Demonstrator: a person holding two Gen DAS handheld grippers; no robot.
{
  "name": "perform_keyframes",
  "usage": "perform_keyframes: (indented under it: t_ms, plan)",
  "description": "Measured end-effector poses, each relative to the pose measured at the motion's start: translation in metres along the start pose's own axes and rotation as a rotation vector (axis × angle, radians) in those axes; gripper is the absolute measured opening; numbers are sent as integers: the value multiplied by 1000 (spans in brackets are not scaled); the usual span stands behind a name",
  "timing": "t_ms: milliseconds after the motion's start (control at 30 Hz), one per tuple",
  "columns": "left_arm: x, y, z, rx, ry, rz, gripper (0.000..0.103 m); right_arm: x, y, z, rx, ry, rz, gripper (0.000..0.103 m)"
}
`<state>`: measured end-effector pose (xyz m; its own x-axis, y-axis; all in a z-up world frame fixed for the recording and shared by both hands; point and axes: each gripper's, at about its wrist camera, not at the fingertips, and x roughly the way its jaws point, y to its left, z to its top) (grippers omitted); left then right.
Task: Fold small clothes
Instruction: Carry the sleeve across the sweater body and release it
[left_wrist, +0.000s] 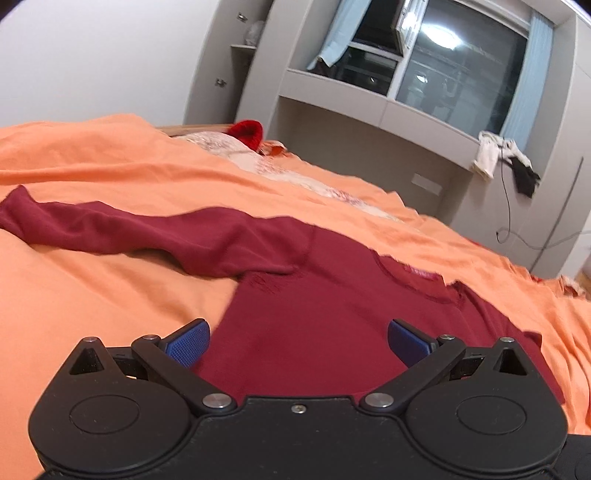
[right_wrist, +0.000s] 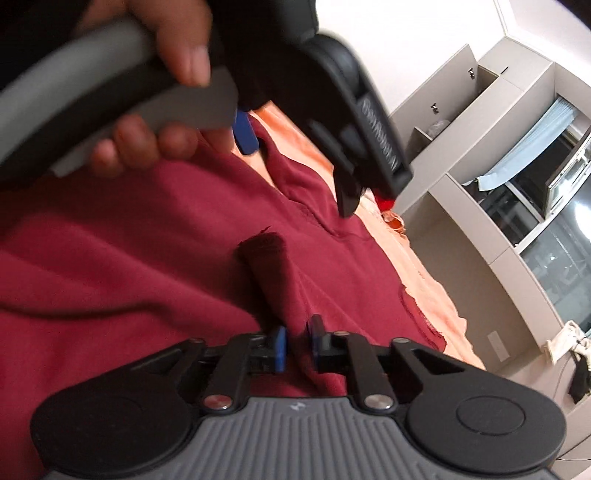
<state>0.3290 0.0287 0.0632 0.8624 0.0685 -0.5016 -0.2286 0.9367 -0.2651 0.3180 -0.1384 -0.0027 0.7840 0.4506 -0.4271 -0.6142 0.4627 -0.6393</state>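
A dark red long-sleeved sweater (left_wrist: 314, 295) lies spread on an orange bedsheet (left_wrist: 110, 155), one sleeve (left_wrist: 129, 229) stretched out to the left. My left gripper (left_wrist: 295, 339) hovers open over the sweater's body, nothing between its blue pads. In the right wrist view the sweater (right_wrist: 129, 258) fills the left side, and a folded-in sleeve with its cuff (right_wrist: 264, 254) lies across it, pointing at my right gripper (right_wrist: 297, 343). Its jaws stand a narrow gap apart, with red cloth showing in the gap and the pads not pressing. The left gripper (right_wrist: 332, 110) appears above, held by a hand (right_wrist: 177, 48).
A red knitted hat (left_wrist: 247, 131) and a patterned cloth (left_wrist: 236, 147) lie at the far end of the bed. Beyond the bed stands a grey wall unit (left_wrist: 369, 110) with a window, clothes (left_wrist: 495, 155) draped on its ledge and a dangling cable (left_wrist: 509, 206).
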Motion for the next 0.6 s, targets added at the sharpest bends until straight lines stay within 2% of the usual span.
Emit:
perform_keyframes:
  t_ms: [33,167,367,433,533,600]
  plan:
    - [2,-3,-2,13,13,1,102,-2,-3,-2,10,-1,7,36]
    - [14,-7,-10,49,77,26,102,-15,-35,-11,113,-9,38,67]
    - [24,-13,-21,125,129,54,102,-29,-106,-42,380,24,-38,91]
    - [25,-16,-24,161,133,60,102,-25,-136,-57,533,34,-81,94]
    - [25,-20,-29,203,140,68,102,-20,-178,-93,875,34,-122,93]
    - [27,-24,-32,237,144,78,102,-14,-206,-126,1113,20,-135,86]
